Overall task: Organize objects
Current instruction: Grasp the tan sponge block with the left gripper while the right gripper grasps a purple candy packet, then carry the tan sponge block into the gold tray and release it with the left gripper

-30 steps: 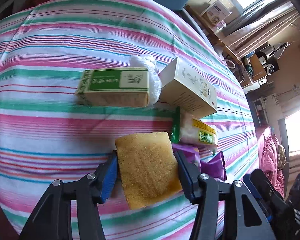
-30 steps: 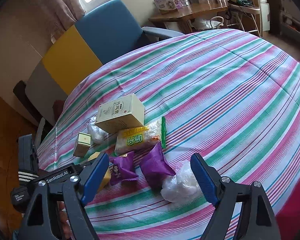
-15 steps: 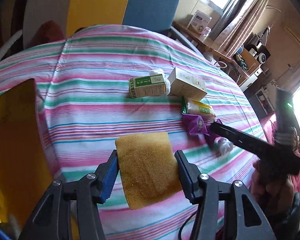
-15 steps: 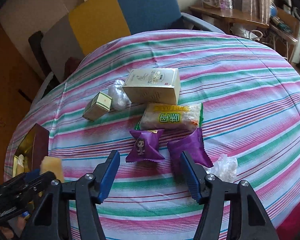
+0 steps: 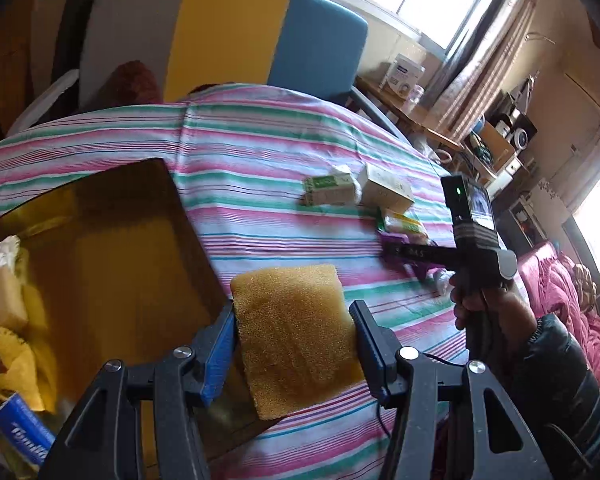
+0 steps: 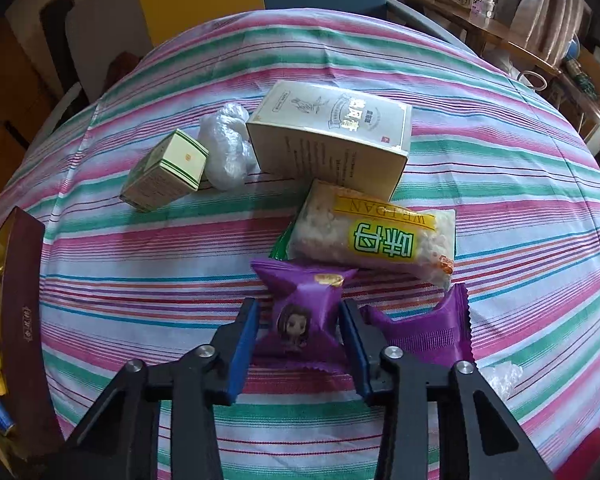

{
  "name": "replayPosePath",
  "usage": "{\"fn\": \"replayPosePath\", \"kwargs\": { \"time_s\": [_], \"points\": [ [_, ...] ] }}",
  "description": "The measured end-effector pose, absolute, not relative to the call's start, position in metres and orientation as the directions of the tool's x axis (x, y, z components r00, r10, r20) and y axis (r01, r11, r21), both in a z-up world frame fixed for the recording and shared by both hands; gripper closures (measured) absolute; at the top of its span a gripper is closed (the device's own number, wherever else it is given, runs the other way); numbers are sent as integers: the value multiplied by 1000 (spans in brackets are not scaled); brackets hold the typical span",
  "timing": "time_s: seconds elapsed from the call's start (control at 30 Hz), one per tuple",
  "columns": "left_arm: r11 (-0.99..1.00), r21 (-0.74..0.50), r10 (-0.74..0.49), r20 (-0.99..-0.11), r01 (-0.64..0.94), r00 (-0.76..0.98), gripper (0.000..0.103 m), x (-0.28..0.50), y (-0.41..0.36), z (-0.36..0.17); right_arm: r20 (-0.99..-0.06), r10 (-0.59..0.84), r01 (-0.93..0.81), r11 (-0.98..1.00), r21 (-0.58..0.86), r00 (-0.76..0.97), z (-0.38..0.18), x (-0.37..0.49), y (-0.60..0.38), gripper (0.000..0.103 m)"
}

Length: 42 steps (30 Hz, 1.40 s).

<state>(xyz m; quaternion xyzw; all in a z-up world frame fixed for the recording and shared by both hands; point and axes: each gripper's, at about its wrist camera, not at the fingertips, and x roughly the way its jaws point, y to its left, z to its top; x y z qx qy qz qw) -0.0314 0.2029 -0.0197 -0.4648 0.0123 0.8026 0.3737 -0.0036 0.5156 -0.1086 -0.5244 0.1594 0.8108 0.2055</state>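
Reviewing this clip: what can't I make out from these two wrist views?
- Box contents, left wrist view: cut off by the left edge, partly in shadow.
- Second purple packet, right wrist view: the right gripper, closing on the first purple packet, covers part of it.
- Under the sponge, left wrist view: the left gripper holds it in the way.

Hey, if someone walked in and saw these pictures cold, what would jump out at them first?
Probably the yellow sponge clamped in the left gripper, held at the edge of an open gold-lined box already holding a few items. Next, the right gripper, its jaws closing on a purple snack packet on the striped tablecloth, with a second purple packet just right of it.
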Motion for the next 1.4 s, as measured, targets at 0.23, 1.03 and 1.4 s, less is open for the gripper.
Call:
{"fn": "replayPosePath", "kwargs": {
  "time_s": [0.23, 1.03, 1.4],
  "points": [
    [-852, -313, 492, -753, -419, -436, 47, -85, 94, -7, -910, 183, -456, -890, 8, -373, -106, -6, 505, 71],
    [-938, -155, 272, -883, -309, -383, 47, -230, 86, -92, -912, 183, -418, -908, -13, -368, -105, -7, 492, 71],
    [-949, -145, 246, -894, -278, -374, 28, -237, 83, -101, -912, 185, -412, -911, -19, -366, -106, -10, 492, 71]
  ]
}}
